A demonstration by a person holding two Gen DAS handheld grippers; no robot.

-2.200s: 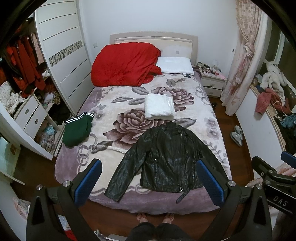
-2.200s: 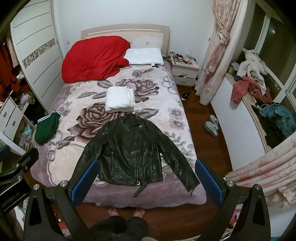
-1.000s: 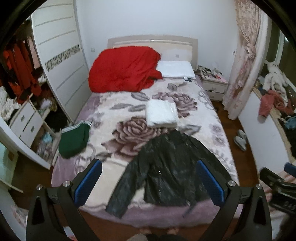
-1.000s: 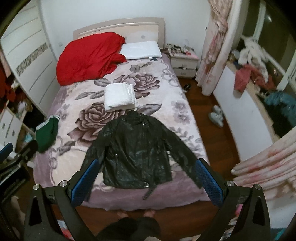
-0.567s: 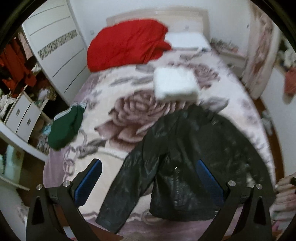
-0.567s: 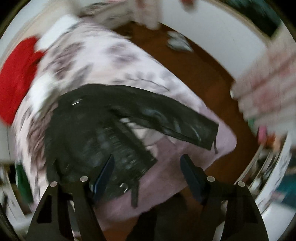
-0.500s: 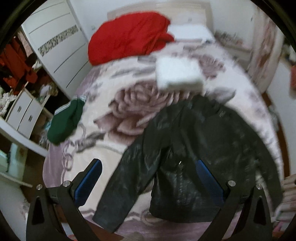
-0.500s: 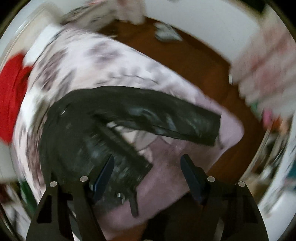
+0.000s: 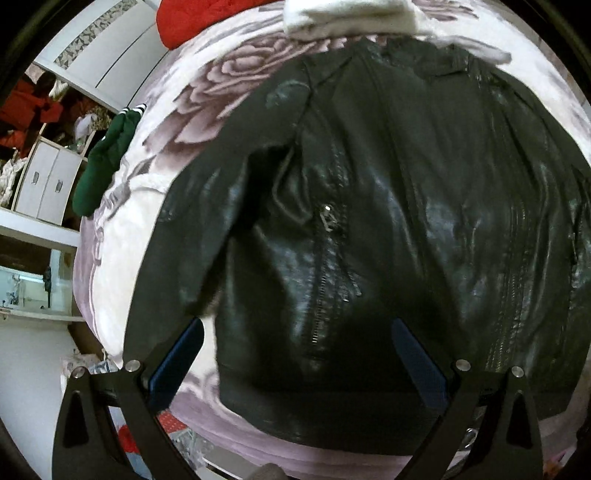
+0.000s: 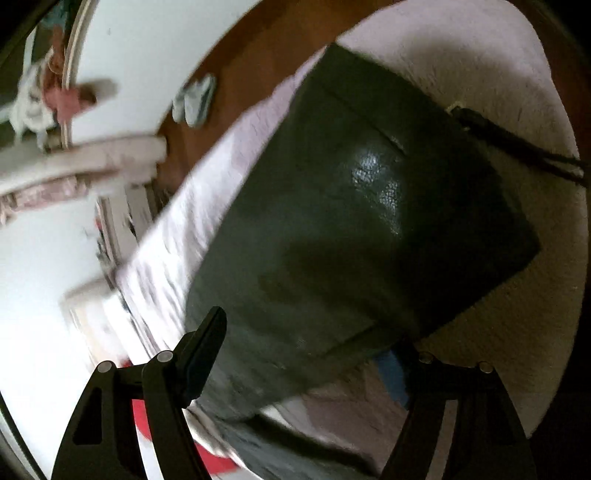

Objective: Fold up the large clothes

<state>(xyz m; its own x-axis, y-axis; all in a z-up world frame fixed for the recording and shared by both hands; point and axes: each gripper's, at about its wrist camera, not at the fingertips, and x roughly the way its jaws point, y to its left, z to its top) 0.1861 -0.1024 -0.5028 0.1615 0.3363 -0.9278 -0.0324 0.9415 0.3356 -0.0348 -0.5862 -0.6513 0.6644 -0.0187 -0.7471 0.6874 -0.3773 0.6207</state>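
1. The black jacket (image 9: 388, 206) lies face-up, flat on the bed (image 9: 122, 221).
2. The right gripper (image 10: 306, 354), jaws apart, seemingly straddles the sleeve cuff (image 10: 369, 221); it's nearer.
3. The left gripper (image 9: 295, 354) hovers spread and empty above the hem.

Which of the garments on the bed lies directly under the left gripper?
The black leather jacket. The left gripper hangs open over its hem; the green garment and white one lie farther off.

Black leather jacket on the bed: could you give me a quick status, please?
Both grippers open: left gripper over jacket front, right gripper straddling its sleeve cuff. Unfolded. Nothing blocking.
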